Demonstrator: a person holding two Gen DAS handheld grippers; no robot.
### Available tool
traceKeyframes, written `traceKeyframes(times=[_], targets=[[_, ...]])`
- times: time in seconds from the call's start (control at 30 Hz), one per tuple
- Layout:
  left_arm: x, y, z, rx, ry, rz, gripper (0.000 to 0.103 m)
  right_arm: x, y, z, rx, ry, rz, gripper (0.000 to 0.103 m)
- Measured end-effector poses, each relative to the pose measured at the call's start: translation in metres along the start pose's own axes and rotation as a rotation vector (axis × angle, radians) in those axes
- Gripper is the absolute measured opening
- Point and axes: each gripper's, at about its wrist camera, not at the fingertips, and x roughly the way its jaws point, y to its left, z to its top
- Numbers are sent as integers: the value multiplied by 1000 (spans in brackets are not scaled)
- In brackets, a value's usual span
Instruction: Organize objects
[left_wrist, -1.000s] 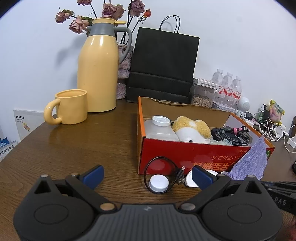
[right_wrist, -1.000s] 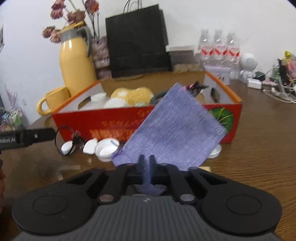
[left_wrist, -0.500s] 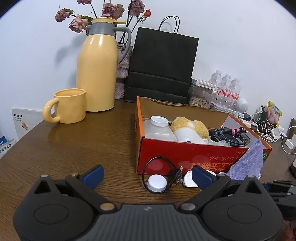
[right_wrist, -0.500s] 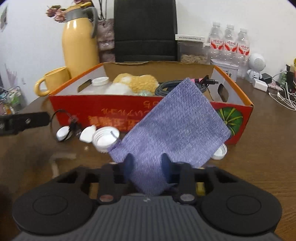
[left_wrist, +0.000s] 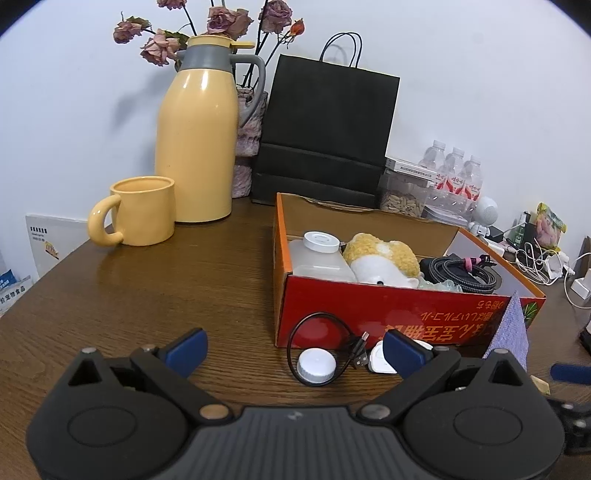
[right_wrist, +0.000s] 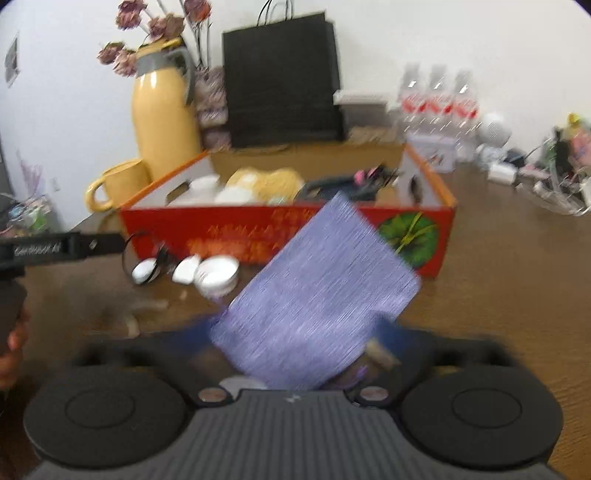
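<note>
Your right gripper (right_wrist: 295, 354) has just been opening and its jaws now stand wide, so the purple cloth (right_wrist: 314, 295) that was pinched a second ago sits loose between them, leaning on the near wall of the red box (right_wrist: 236, 236) toward its right end. It looks light, soft and floppy, so I'd re-pinch a near edge or corner. Your left gripper (left_wrist: 291, 350) hangs wide and empty.

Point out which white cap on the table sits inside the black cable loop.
The round white cap nearest the left tongs; the black cable rings it, while the other white pieces lie outside the loop.
</note>
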Motion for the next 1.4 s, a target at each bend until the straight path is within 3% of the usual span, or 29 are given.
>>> traceKeyframes(times=[0.2,0.4,0.53,0.6,0.63,0.93,1.1,1.17,1.27,1.33,1.37,1.4], targets=[[-1,0,0,0,-1,-1,101,34,-2,11,45,80,-68,103],[-2,-1,-1,6,-5,-11,101,50,20,0,-108,88,-157,103],[-3,-1,-1,4,-11,-11,101,48,21,-2,-112,77,-130,102],[-3,-1,-1,4,-9,-13,101,47,20,-2,-103,79,-100,87],[-3,-1,-1,5,-10,-14,101,46,15,-2,-63,84,-58,84],[-14,-11,-10,59,-5,-32,101,40,19,-5,-78,70,-10,63],[-19,-24,-22,129,44,-73,99,37,19,-5,-81,62,31,44],[-16,-31,-27,156,70,-79,97,35,18,-5,-72,59,51,32],[-8,-40,-33,189,115,-75,86,33,14,-6,-50,56,66,18],[-2,-43,-37,195,153,-98,60,32,10,-6,-28,55,76,14],[1,-45,-39,196,170,-114,56,31,9,-7,-21,55,83,12],[1,-46,-41,202,156,-104,43,30,8,-7,-15,54,90,12]])
